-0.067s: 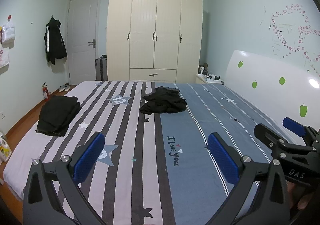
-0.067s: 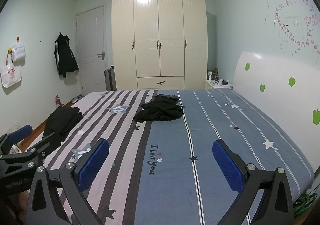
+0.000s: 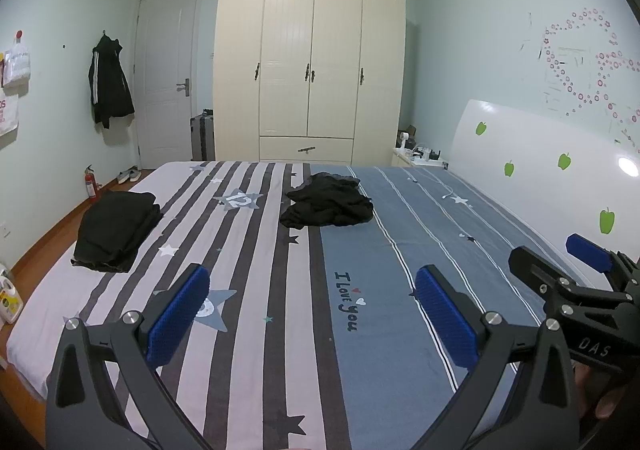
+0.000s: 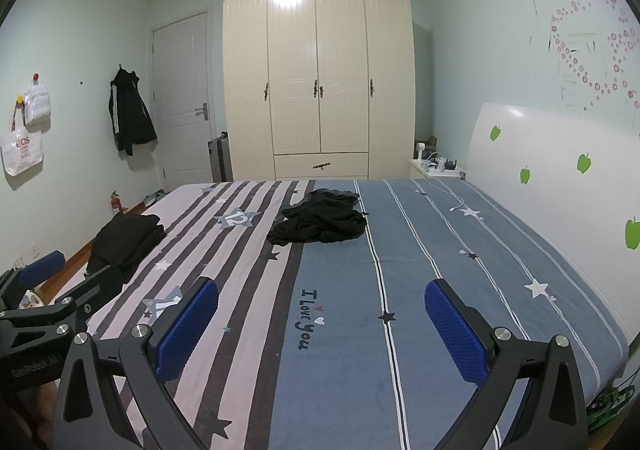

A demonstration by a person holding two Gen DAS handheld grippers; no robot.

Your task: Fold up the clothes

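A crumpled black garment (image 3: 329, 205) (image 4: 320, 220) lies in a heap near the middle of the bed, toward its far side. A folded black stack (image 3: 116, 230) (image 4: 124, 242) rests at the bed's left edge. My left gripper (image 3: 312, 314) hangs open over the near part of the striped sheet, nothing between its blue pads. My right gripper (image 4: 322, 324) is open too, empty, over the blue half of the sheet. Each gripper shows at the other view's edge: the right gripper (image 3: 560, 262) and the left gripper (image 4: 72, 270). Both are well short of the heap.
The bed (image 3: 280, 370) has a grey-striped left half and a blue right half, with a white headboard (image 3: 540, 178) on the right. A cream wardrobe (image 3: 308, 66), a door, a hanging black jacket (image 3: 110, 86) and a nightstand (image 4: 436, 168) stand beyond. A white cable (image 4: 452, 198) lies near the headboard.
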